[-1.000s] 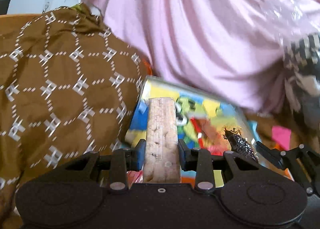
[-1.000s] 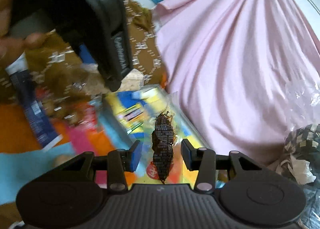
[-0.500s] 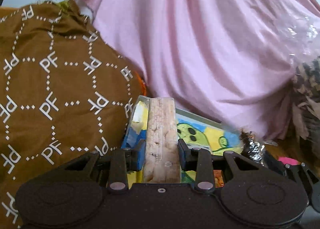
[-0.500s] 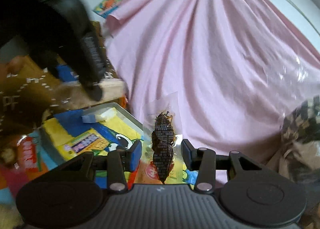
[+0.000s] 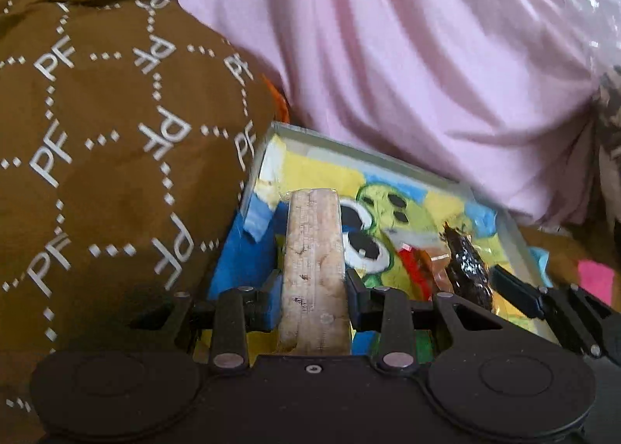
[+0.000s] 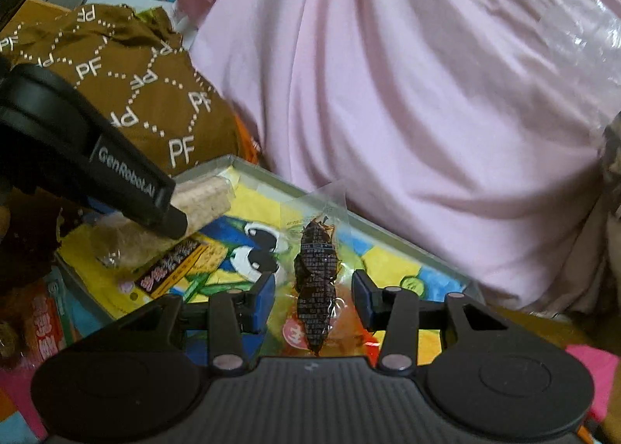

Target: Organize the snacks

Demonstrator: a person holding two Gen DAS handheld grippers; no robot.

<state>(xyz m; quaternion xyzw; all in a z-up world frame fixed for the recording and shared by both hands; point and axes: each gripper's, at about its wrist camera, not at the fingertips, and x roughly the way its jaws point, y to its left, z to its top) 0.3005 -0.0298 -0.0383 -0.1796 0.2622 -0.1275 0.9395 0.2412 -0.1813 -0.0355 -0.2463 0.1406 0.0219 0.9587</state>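
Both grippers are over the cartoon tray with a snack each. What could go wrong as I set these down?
1. The right gripper holds its dark snack packet only by thin clear wrapper; the fingers stand apart from the snack, so it may slip or swing.
2. The left gripper with its wafer bar is close beside the right one; they could collide.
3. The tray abuts the pink cloth; its far rim could snag.

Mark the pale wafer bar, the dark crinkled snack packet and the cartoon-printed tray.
Pale beige wafer bar [image 5: 312, 269]: left wrist view, middle of its top face.
Dark crinkled snack packet [image 6: 315, 277]: right wrist view, middle of its body.
Shallow cartoon-printed tray [image 6: 271, 176]: right wrist view, grey far rim.
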